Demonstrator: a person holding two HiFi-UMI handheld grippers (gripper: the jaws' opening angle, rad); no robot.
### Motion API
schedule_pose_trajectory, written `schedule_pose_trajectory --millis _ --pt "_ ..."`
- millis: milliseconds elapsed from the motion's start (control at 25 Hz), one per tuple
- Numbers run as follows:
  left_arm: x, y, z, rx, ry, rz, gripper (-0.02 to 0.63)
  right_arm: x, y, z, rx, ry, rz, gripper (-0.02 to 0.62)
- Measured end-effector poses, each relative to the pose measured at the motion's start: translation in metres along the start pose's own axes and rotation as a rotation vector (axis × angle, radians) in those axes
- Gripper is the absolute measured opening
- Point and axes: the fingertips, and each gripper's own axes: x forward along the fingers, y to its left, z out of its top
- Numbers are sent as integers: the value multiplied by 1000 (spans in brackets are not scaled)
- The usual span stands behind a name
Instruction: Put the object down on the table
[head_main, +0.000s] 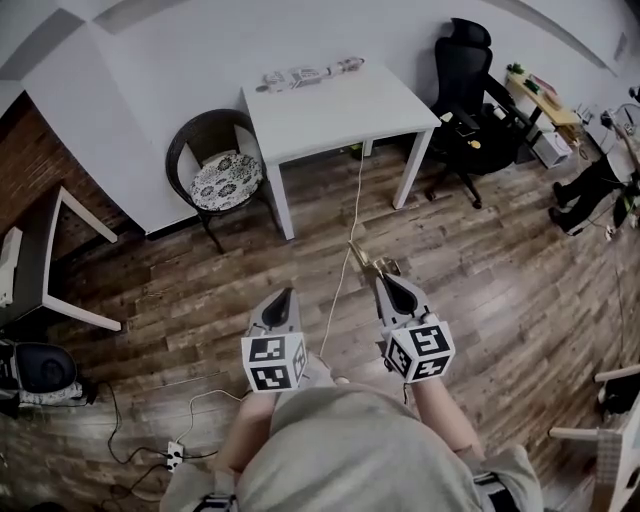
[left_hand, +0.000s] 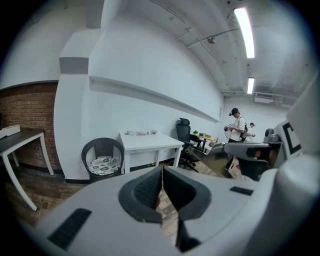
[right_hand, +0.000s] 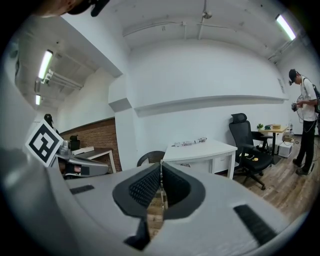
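While object (head_main: 360, 256) is clamped, table (head_main: 345, 105) stands apart.

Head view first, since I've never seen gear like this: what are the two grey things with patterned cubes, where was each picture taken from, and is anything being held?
There is no robot here. A person holds a two-jaw tool in each hand, and the marker cubes are part of those tools. The head view comes from a camera on the person's head, looking down at the left tool and right tool. The other two pictures come from cameras riding on each tool, looking along its jaws. The left tool's jaws are together with nothing between them. The right tool is shut on a thin brass-coloured object, which sticks out ahead of it. The white table stands further ahead, with a few small items at its far edge, too small to name.
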Motion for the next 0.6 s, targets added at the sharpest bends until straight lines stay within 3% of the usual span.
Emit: schedule_pose_trajectory --millis 600 --pt "-14 -20 -19 -32 5 13 11 -20 -11 -6 21 -4 21 14"
